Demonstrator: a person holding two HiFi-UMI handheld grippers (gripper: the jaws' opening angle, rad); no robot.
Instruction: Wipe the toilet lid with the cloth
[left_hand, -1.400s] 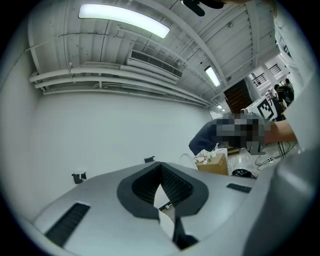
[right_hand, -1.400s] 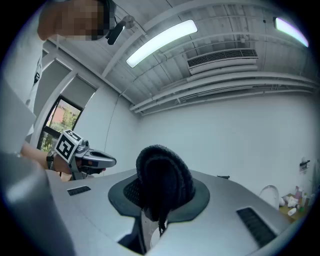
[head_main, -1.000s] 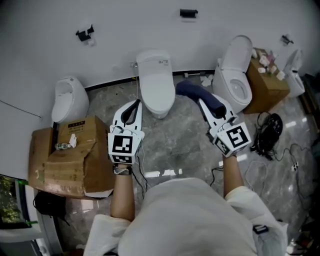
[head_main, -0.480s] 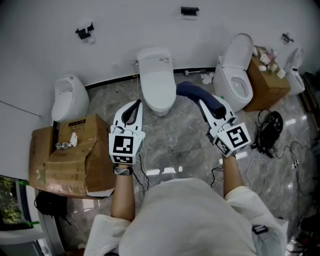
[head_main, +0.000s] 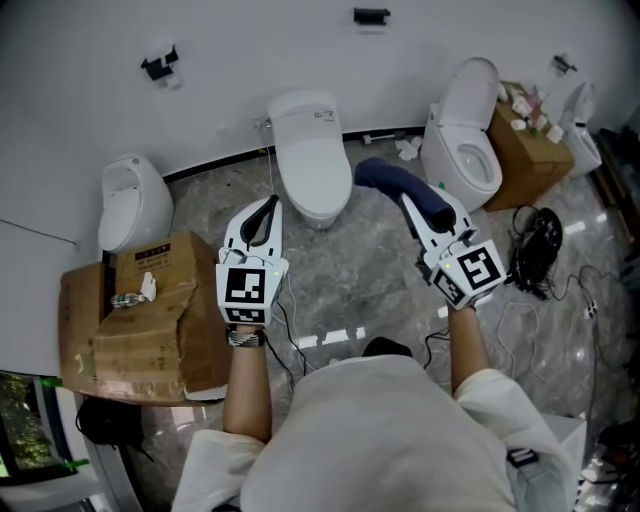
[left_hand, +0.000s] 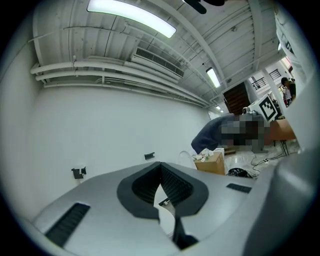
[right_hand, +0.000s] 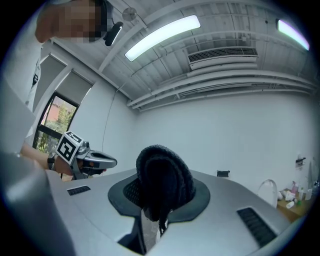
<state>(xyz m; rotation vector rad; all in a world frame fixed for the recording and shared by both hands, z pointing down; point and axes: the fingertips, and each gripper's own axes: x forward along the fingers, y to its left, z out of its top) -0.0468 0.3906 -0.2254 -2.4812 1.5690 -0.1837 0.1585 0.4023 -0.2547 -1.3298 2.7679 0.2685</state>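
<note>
Marble floor, approach step: right tool grasping dark knitted cloth, left tool clenched empty, next onto white toilet lid.

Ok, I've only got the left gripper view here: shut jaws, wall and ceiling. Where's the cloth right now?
Observer: The cloth is bunched and clamped in the jaws of the right gripper.
Operator: And the toilet lid I'm meant to wipe?
Observer: The toilet lid is down, against the wall just beyond the tips of both grippers. The cloth's free end shows just right of it, but I can't tell if they touch.
Operator: Anything beside my left gripper?
Observer: A cardboard box sits on the floor to the left of the left gripper.
</note>
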